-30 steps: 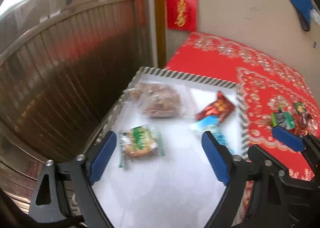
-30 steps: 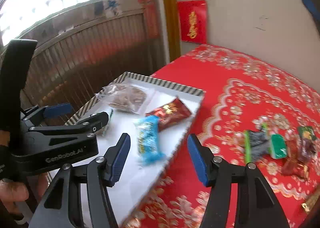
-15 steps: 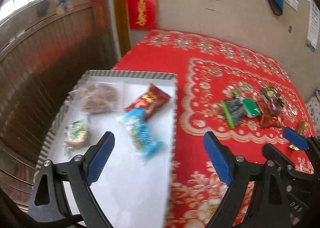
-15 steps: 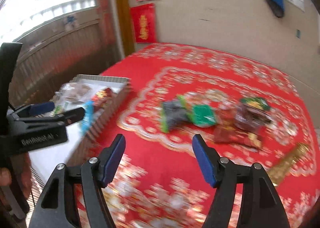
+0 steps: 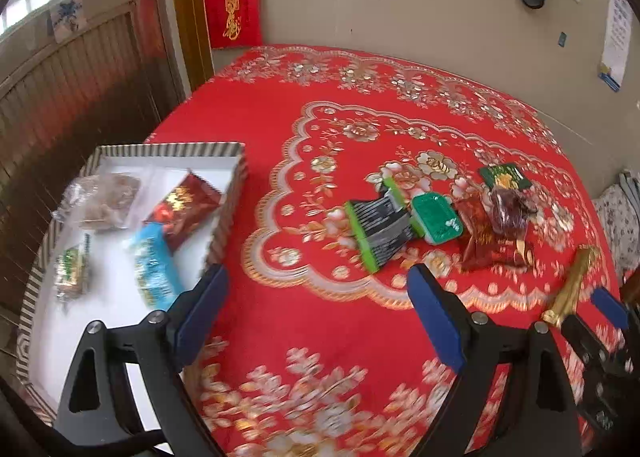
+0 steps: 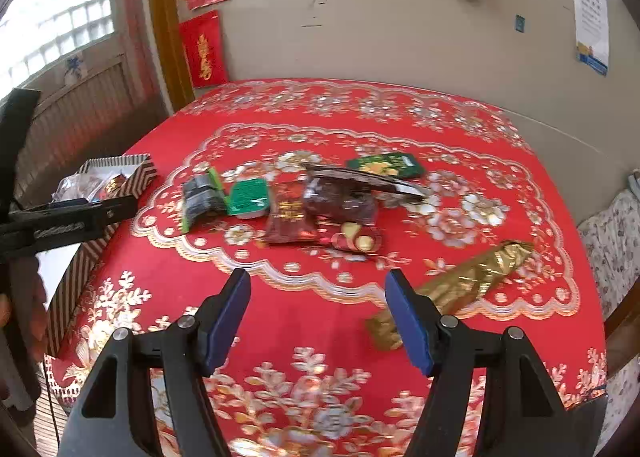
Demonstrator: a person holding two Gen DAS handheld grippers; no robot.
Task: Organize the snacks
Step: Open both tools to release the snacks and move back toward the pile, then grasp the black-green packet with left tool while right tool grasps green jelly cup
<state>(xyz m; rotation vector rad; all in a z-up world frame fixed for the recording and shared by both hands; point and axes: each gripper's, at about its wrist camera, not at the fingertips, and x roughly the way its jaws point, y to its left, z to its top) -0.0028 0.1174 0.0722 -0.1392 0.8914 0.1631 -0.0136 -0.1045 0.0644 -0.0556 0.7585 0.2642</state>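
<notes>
Left claw (image 5: 316, 315) and right claw (image 6: 318, 315) — both gaping, empty.

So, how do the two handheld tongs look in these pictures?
Both the left tongs and the right tongs have black skeletal plastic arms with triangular cut-outs, silver pivot screws and flat blue pads on the fingers. The left tongs' body carries pale lettering, blurred.

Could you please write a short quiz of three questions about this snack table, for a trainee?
1. True or false: the gold packet lies inside the striped box.
2. How many snacks are in that box? A) two B) four C) six
3. Fill in: the green tub touches the ____ packet with green edge.

Key:
1. False; it lies on the red tablecloth, near the right hand-held gripper.
2. B
3. black
</notes>
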